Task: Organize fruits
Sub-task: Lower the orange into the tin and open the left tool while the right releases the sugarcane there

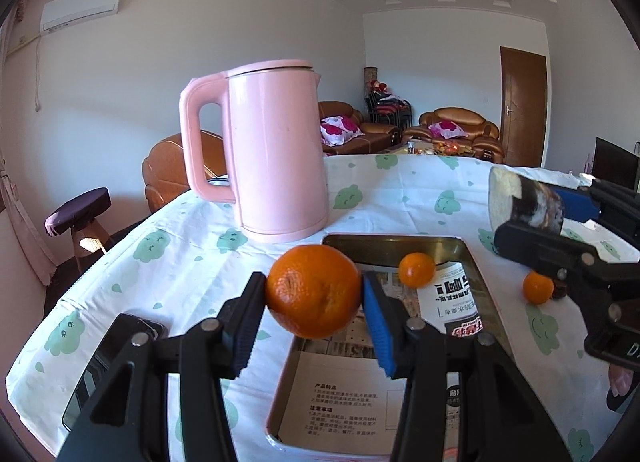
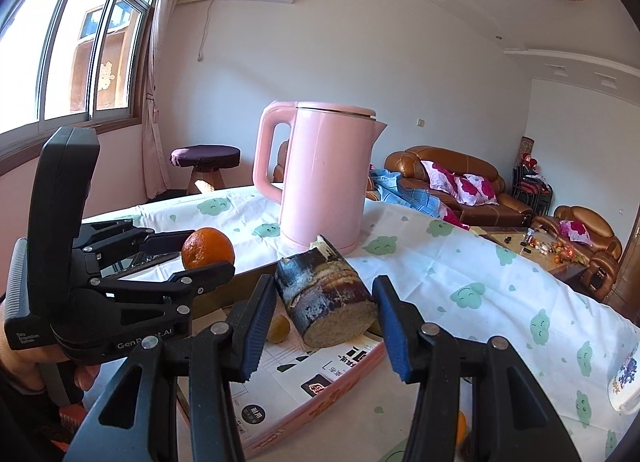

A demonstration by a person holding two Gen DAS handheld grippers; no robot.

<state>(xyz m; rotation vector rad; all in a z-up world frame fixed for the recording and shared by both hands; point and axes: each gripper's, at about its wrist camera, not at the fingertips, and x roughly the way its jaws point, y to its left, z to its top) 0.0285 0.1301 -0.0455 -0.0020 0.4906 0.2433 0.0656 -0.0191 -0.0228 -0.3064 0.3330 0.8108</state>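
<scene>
A person's left gripper [image 1: 314, 294] was clamped on a large orange [image 1: 314, 290], its two pads pressing the fruit's sides and holding it in the air above a shallow rectangular tin tray [image 1: 472, 262] lined with printed paper. The right gripper [image 2: 326, 302] was closed on a short, dark-skinned piece of sugarcane [image 2: 326, 300], cut end facing the camera, carried over the near edge of the same tray [image 2: 320, 394]. One small orange [image 1: 417, 270] lay inside the tray near its far end; another small orange [image 1: 538, 288] sat on the tablecloth just outside the tray's right wall, partly behind the right gripper. A pink electric kettle [image 1: 276, 153] stood upright on the cloud-patterned tablecloth [image 1: 180, 262] just beyond the tray. A dark phone [image 1: 116, 358] lay flat on the cloth left of the left gripper.
</scene>
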